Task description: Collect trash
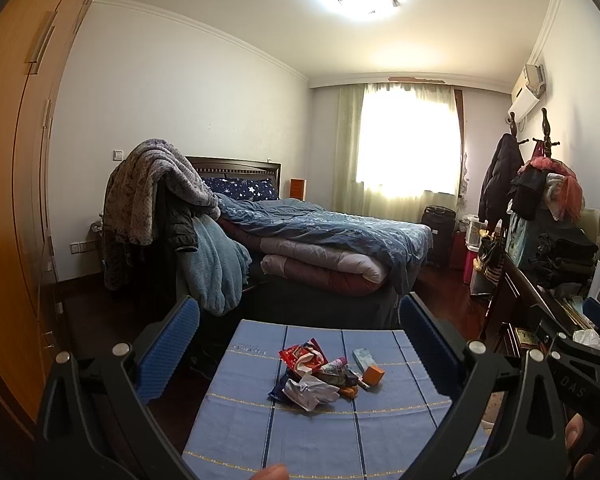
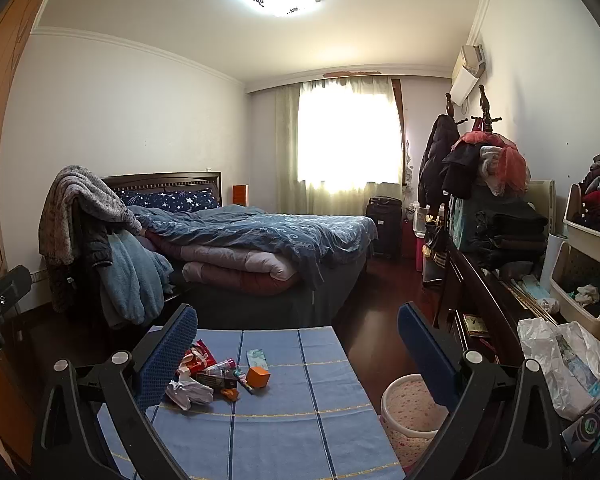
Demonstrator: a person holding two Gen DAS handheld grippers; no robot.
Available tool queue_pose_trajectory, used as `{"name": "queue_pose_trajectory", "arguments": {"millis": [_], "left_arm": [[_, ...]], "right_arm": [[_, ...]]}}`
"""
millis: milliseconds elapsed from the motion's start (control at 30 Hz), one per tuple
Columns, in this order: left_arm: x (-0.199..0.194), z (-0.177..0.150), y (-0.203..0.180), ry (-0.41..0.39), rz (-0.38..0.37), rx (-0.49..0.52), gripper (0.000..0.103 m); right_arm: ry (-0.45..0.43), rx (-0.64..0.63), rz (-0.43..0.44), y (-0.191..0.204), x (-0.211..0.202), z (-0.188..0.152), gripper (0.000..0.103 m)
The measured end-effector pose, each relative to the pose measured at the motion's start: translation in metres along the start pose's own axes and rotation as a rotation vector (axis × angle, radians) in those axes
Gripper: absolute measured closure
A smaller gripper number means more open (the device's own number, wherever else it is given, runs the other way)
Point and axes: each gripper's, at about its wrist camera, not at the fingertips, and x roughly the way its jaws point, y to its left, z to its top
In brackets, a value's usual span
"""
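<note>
Hovering grippers: the left gripper with black arms and ribbed blue pads [image 1: 300,344] and the matching right gripper [image 2: 297,344] both hang above the near end of the table, jaws spread as wide as they go, nothing between the pads; that reads as a ready stance before any pick.
Left gripper aim: the heap of rubbish sits squarely framed between its pads, so this hand seems the one lined up to take the first piece.
Right gripper aim: it looks past the table's right edge, the heap off by its left pad and the bin below its right pad, which suits it to work on the bin side.
Trash: a small pile of crumpled white paper, red snack wrappers and tubes [image 1: 320,376] lies bunched near the middle of the table, gathered in one spot and so easy to reach from either side.
Loose pieces: a small orange cardboard box [image 1: 374,373] and a flat pale green packet [image 1: 363,357] rest just beside the pile, touching or nearly so.
Table: a low table under a blue striped cloth [image 1: 380,432] bears only the rubbish.
Bin: a round pale pink perforated plastic wastebasket [image 2: 410,412] stands on the dark floor close by the table's right edge, probably set there so each piece has a short trip.
Progress: nothing is lifted yet, judging by the full heap.
</note>
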Motion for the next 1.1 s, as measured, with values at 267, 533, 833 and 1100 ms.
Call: {"name": "queue_pose_trajectory", "arguments": {"millis": [267,533,833,1100], "left_arm": [[-0.0012,-0.0003,0.002,0.001,-0.002,0.0,0.003],[-0.0014,0.0012,0.0031,-0.002,0.004,0.0,0.003],[-0.005,0.0051,0.0014,-0.003,0.004,-0.001,0.003],[-0.0055,0.0078,0.0001,-0.005,0.004,-0.001,0.003]], "right_arm": [[0.0,-0.001,-0.001,0.0002,0.0002,0.0016,0.003],[-0.002,0.001,-0.003,-0.0013,-0.0008,-0.0007,0.003],[-0.002,-0.001,-0.002,-0.0012,-0.0011,-0.0002,0.003],[-0.003,-0.001,-0.003,-0.0007,-0.002,0.0004,0.003]]}}
